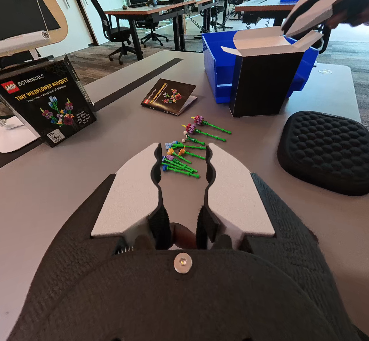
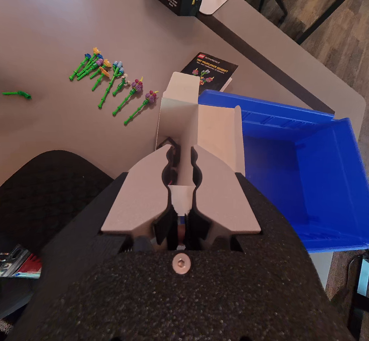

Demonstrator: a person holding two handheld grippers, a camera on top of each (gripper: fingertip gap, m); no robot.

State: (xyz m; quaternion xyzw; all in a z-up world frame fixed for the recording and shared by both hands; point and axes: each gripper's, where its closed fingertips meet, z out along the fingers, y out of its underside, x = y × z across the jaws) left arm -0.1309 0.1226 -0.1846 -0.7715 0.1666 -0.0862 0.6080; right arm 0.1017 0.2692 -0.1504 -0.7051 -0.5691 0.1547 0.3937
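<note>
My left gripper (image 1: 182,146) is open and empty, low over the grey table (image 1: 79,171). Just beyond its fingertips lie several toy flowers (image 1: 185,157) with green stems in a loose row. A black cardboard box (image 1: 265,84) stands upright with its white top flaps open. My right gripper (image 2: 181,147) hovers over the box opening (image 2: 179,121), its jaws a narrow gap apart. A small white side flap (image 2: 181,197) shows through that gap, under the fingers. Dark contents inside the box are mostly hidden. The right gripper also shows in the left wrist view (image 1: 287,30) at the box's top right.
A blue plastic bin (image 1: 217,72) stands behind the box and shows again in the right wrist view (image 2: 299,171). Also on the table are a black booklet (image 1: 169,96), a printed black retail box (image 1: 48,101) at the left, a black cushion (image 1: 327,151) at the right and a loose green stem (image 2: 17,93). The tips of one gripper are about 30 cm away from the tips of the other.
</note>
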